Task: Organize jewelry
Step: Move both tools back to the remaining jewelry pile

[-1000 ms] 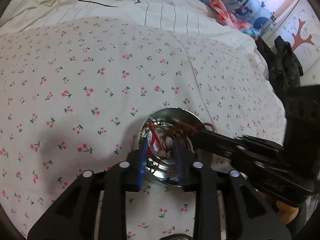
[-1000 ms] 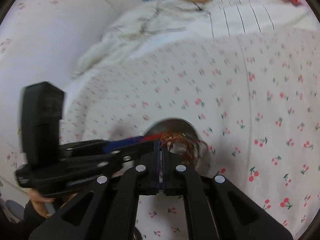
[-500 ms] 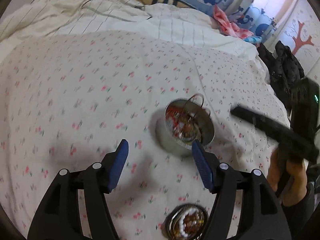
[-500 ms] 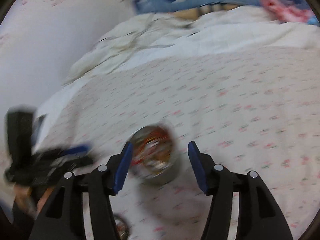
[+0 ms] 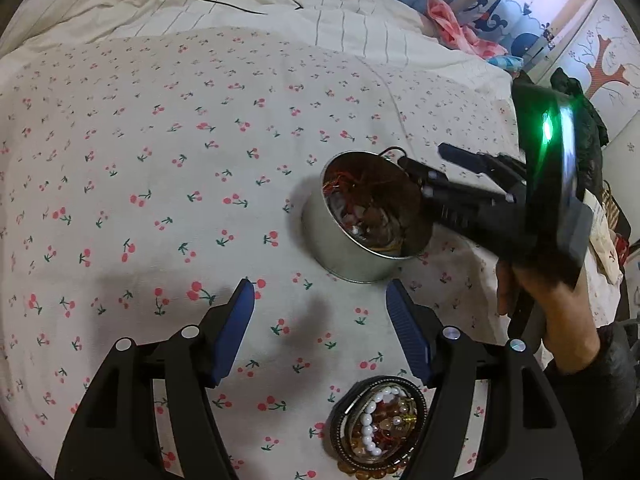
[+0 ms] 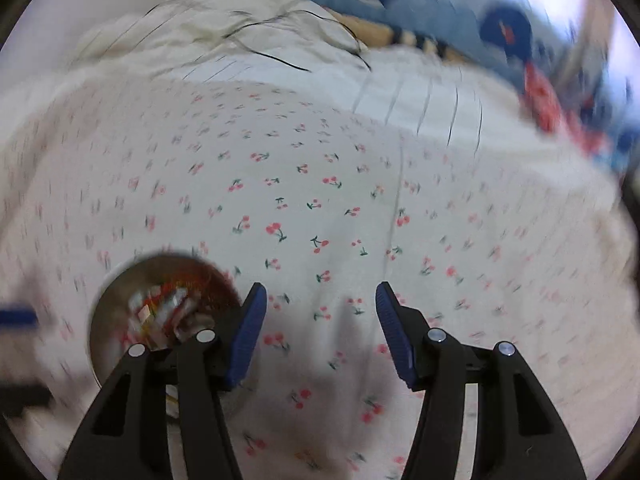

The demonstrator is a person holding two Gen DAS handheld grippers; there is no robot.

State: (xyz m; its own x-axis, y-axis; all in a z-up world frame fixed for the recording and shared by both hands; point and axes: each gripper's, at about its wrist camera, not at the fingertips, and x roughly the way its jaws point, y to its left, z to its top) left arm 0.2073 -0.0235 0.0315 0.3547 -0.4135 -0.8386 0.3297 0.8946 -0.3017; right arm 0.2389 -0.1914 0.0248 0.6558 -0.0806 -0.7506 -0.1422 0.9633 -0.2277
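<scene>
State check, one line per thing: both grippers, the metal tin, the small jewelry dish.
left gripper: open, empty, above the bedsheet short of the tin
right gripper: open, empty, beside the tin
metal tin: upright on the cherry-print sheet, no lid on it, holds tangled red cords and beads
small jewelry dish: open, on the sheet, holds a white pearl strand and amber beads

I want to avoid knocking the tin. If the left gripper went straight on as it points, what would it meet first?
Probably the sheet, not the tin: the open left gripper aims just left of it. Depth is unclear, so its right finger might graze the tin.
</scene>
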